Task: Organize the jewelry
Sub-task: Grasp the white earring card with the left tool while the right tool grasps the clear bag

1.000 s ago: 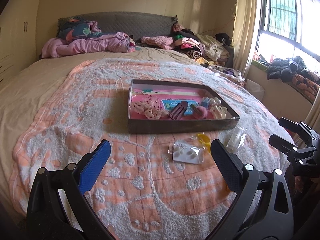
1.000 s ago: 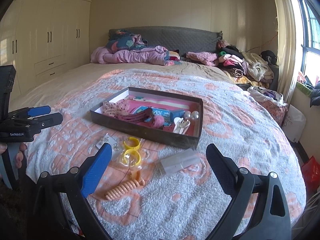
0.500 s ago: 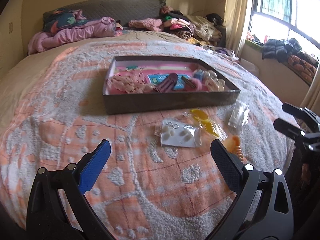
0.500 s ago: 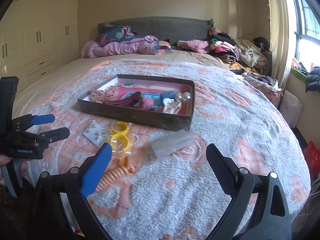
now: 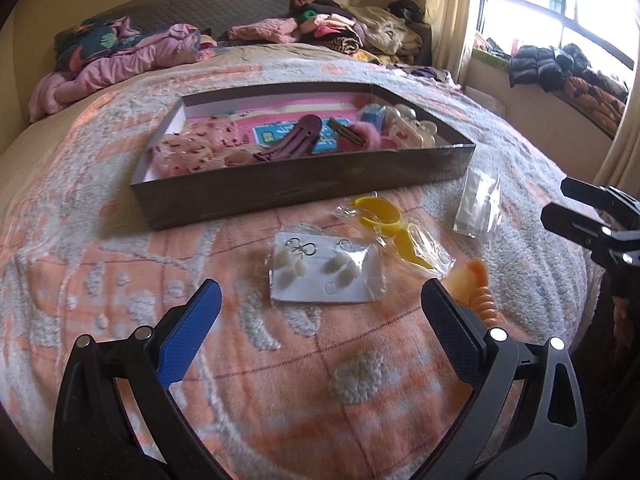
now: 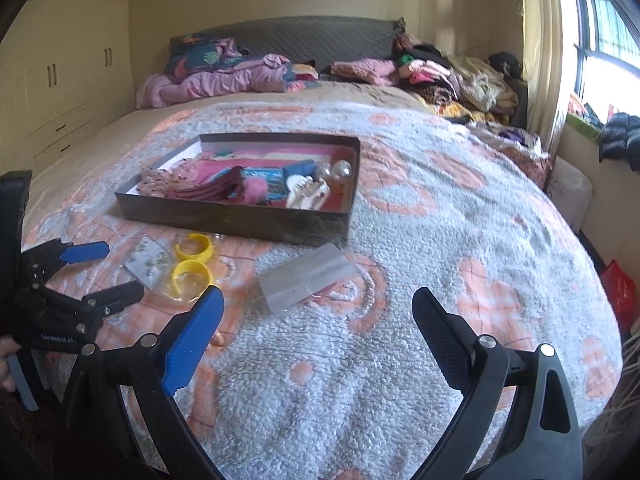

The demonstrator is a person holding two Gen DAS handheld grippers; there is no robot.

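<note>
Now | yellow bangles (image 6: 194, 260): two; earring card (image 5: 326, 274): one; box (image 5: 304, 188): one

Daylight from window (image 5: 560, 12) at right w/ blown-out glare, soft shadows, fisheye warp + dark corners, slight blur
</note>
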